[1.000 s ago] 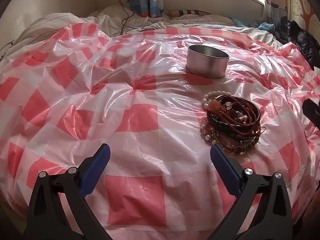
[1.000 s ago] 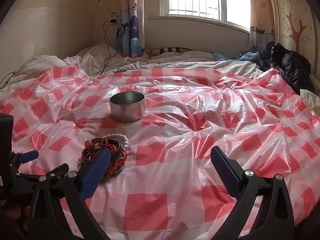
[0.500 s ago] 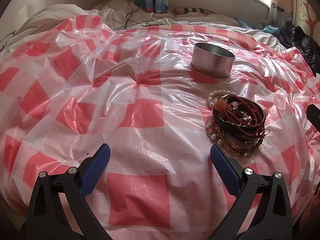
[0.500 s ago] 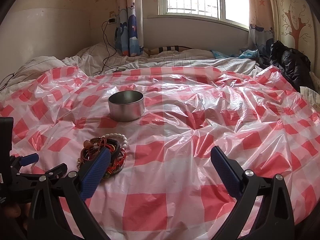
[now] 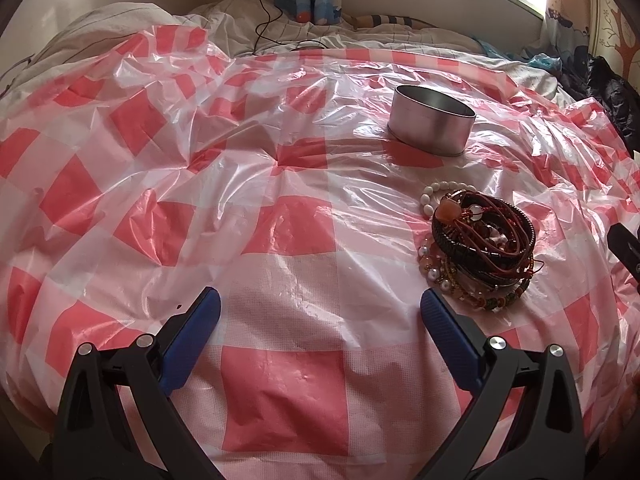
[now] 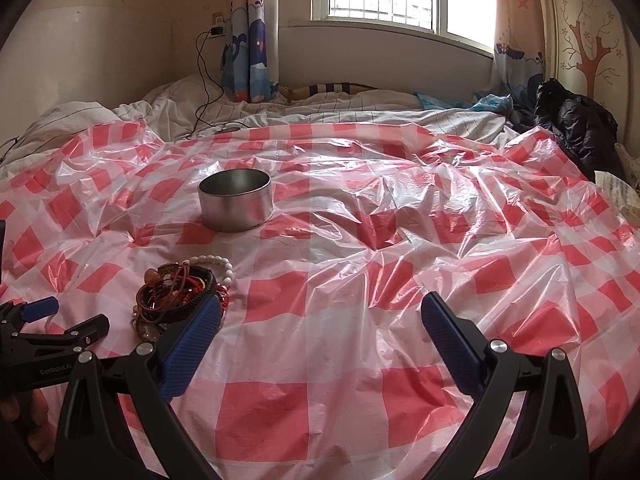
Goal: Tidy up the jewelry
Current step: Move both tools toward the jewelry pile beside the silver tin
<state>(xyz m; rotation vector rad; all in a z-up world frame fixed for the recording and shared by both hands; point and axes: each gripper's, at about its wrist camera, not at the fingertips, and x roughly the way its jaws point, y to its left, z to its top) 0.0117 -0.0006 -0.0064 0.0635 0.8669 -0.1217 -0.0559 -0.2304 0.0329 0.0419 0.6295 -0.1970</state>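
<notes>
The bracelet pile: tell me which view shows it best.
The left wrist view: the bracelet pile lies whole and unblocked near the round tin. In the right wrist view the right gripper hides part of the pile.

Both the left gripper and right gripper had black angular frames, silver screws and ribbed blue pads; white lettering marked one frame.

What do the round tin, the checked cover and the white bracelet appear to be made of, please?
Round tin: bare metal, brushed silver, with dull highlights and a rolled base seam. Checked cover: thin plastic film, glossy, crinkled and semi-transparent. White bracelet: smooth round beads with a soft sheen, perhaps stone, shell or plastic; the pictures cannot settle which.
</notes>
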